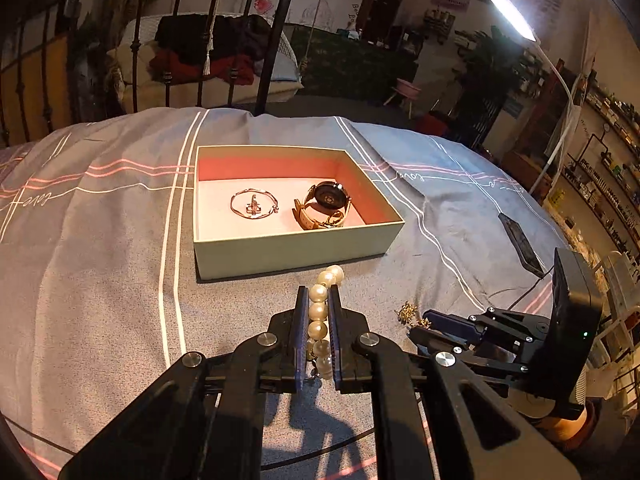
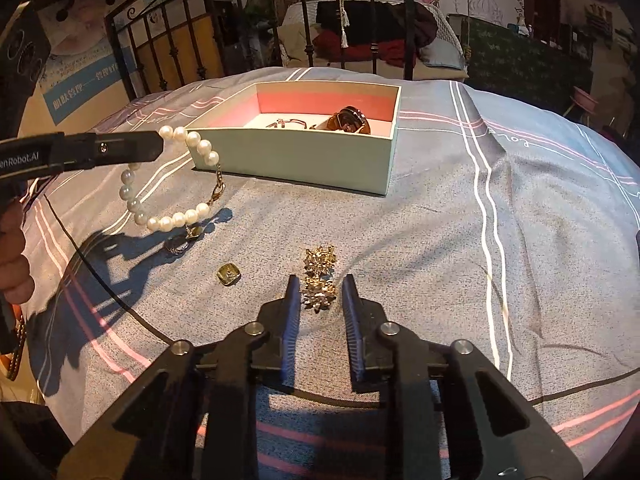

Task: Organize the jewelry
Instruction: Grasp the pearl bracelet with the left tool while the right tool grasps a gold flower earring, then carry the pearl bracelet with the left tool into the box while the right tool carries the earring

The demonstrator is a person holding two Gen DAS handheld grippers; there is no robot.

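My left gripper [image 1: 319, 294] is shut on a pearl bracelet [image 1: 320, 316] and holds it above the bedspread, just in front of the pale green box [image 1: 296, 248]. In the right wrist view the pearl bracelet [image 2: 168, 216] hangs from the left gripper [image 2: 158, 145] near the box's [image 2: 304, 156] left corner. The box holds a thin bangle [image 1: 253, 204] and a watch [image 1: 326, 204]. My right gripper [image 2: 320, 286] is open around a gold flower-shaped jewel [image 2: 319, 278] lying on the bed; its jaws stand either side, apart from it.
A small square gold piece [image 2: 228, 274] and a ring-like piece [image 2: 177, 247] lie on the grey striped bedspread [image 2: 440, 240]. A phone [image 1: 522, 242] with a cable lies at the right. A black metal bed frame [image 1: 276, 36] stands behind the box.
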